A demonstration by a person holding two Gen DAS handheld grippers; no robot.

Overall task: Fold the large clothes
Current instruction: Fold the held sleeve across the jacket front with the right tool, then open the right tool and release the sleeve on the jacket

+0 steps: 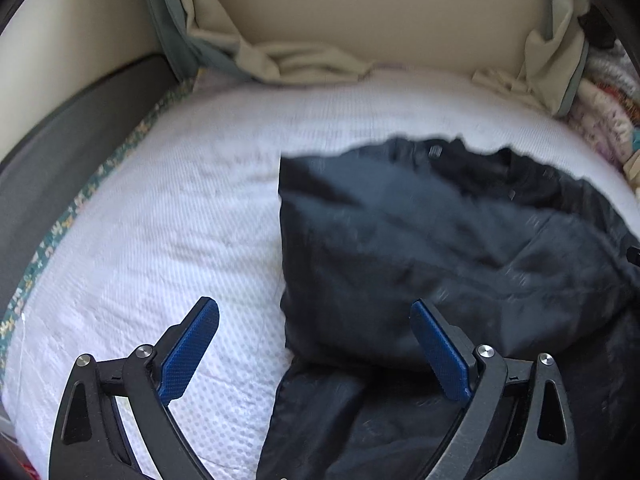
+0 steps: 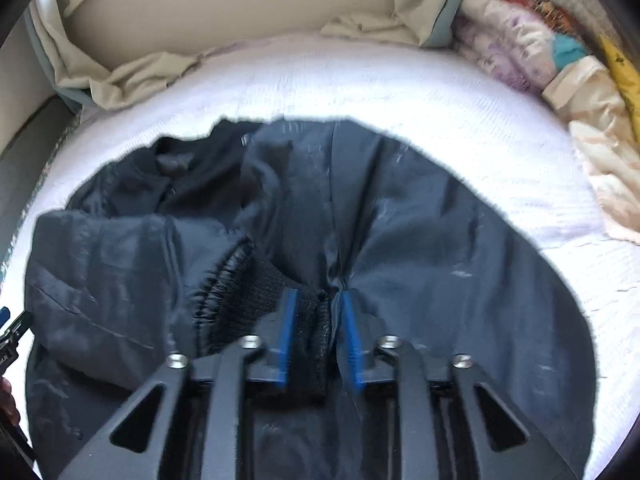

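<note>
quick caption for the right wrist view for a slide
Right gripper shut on the knit cuff of a dark jacket spread on a white bedspread.

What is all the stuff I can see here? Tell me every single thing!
Jacket: one, dark navy-black, spread on the bed, knit cuff pinched.
Bed cover: one, white, textured, under the jacket.
Curtain: beige with grey-green edge, bunched at the far side of the bed.
Pile of fabrics: several, pastel and multicoloured, the bed's far right corner.
Floral trim: one, green, the bed's left edge.
Left gripper: open, blue pads, above the jacket's edge.
Right gripper: shut on the cuff.
</note>
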